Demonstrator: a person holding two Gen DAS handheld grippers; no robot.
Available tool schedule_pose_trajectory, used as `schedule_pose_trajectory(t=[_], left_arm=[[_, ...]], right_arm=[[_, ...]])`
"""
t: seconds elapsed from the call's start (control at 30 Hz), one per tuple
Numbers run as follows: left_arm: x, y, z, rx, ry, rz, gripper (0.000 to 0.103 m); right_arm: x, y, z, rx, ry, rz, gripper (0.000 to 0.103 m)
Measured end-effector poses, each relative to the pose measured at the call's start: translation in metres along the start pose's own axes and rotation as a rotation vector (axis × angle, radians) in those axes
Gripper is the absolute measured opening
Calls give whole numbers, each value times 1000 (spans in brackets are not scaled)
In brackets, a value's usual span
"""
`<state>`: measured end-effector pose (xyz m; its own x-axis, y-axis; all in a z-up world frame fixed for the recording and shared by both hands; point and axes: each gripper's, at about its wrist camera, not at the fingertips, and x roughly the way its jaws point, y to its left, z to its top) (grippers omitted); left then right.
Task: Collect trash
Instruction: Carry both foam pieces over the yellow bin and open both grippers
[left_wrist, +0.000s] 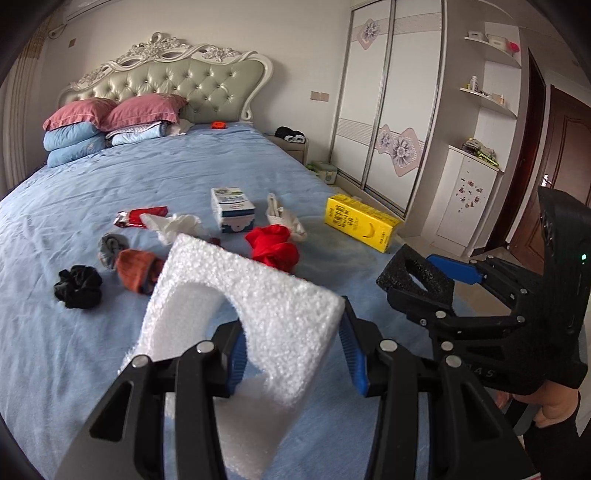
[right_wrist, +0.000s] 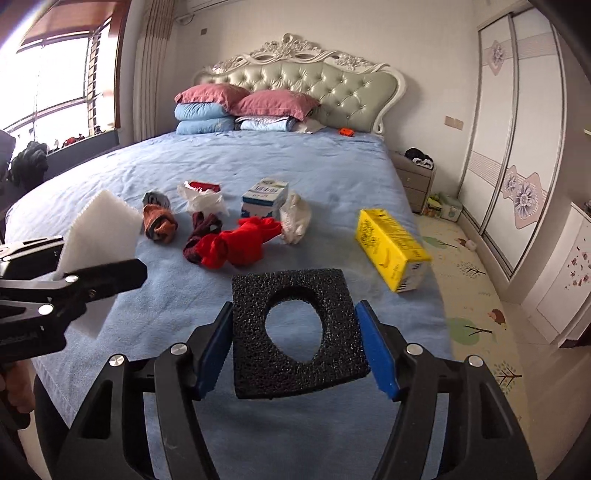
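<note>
My left gripper (left_wrist: 291, 325) is shut on a white foam piece (left_wrist: 266, 288) with a curved cut-out, held up over the blue bed (left_wrist: 147, 173). To its right, my right gripper (left_wrist: 424, 280) grips a black foam square (left_wrist: 439, 286). In the right wrist view, the black foam (right_wrist: 258, 295) with its round hole sits between the blue pads (right_wrist: 376, 350) of the right gripper (right_wrist: 295, 314), lifted above the sheet. The left gripper (right_wrist: 92, 258) and white foam (right_wrist: 99, 221) show at the left edge. A yellow carton (right_wrist: 391, 247), a blue-white carton (right_wrist: 264, 197) and crumpled white plastic (right_wrist: 203, 201) lie on the bed.
Socks lie scattered mid-bed: red (right_wrist: 240, 240), orange (right_wrist: 159, 221), black (left_wrist: 79, 286), white (right_wrist: 295, 218). A red wrapper (left_wrist: 140, 216) lies near them. Pillows (left_wrist: 81, 125) are stacked at the headboard. A wardrobe (left_wrist: 388, 110) and nightstand (right_wrist: 415, 179) stand to the right, past the bed's edge.
</note>
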<state>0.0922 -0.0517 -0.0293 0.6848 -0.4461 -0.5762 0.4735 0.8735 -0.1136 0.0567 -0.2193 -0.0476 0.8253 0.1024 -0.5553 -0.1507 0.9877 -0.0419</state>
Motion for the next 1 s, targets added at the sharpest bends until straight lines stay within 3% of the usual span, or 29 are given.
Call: schedule_pose_trajectory(t=[0.27,0.43,0.53,0.67,0.8,0.87,0.93,0.97,1.0], left_arm=[[67,-112,34,132,94,-229,45],[122,-200,51,197,207,-409,45],[161,-250,54,217,295,-502,45],[223,-305,52,205,449,-581,45],[280,-345,44,182,566,-582,46],[304,-356,42,152,599,-578,52],[322,-360,40,116,627,-581,96],[328,-361,41,97,622,-560,97],[335,-362,40,79,627,-564,97]], right_arm=[[-53,-125,-31,109,7,-138,66],[-74,-203,-67,168,74,-281,66],[-73,-240,-94,201,136,-323,67],[-53,-278,-134,263,238,-346,67],[-23,-299,-165,299,315,-344,67],[-11,-304,-174,297,323,-343,69],[-4,-308,-181,284,322,-374,88],[-2,-309,-184,275,311,-393,95],[-1,-310,-186,266,309,-404,95]])
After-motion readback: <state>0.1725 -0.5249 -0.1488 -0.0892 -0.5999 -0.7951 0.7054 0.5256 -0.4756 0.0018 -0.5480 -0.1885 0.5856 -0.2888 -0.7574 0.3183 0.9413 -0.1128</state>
